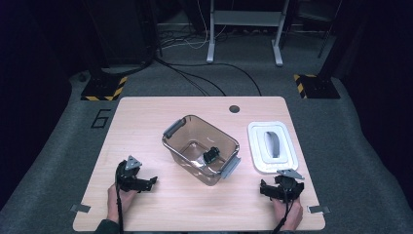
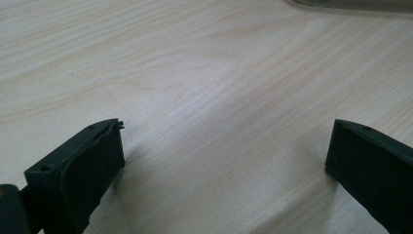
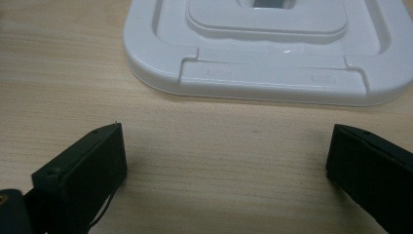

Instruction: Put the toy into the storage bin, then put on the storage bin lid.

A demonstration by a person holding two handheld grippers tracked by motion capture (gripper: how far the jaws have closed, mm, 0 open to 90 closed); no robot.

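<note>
White lid (image 3: pixel 265 53) just ahead of released right claw (image 3: pixel 226 161), left claw (image 2: pixel 224 161) released over bare table (image 2: pixel 195 73), clear box (image 1: pixel 200 148) between.

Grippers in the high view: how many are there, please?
2: the left gripper rests on the table left of the clear box; the right gripper rests just below the white lid.

The left hand-held gripper (image 1: pixel 146 184) is held low over the tabletop (image 1: pixel 204 204), its jaws spread wide with nothing between them. The right hand-held gripper (image 1: pixel 267 191) is held just as low, jaws wide apart and empty. Both hands are seen entering from the near edge, each wrapped around its gripper's body.
</note>
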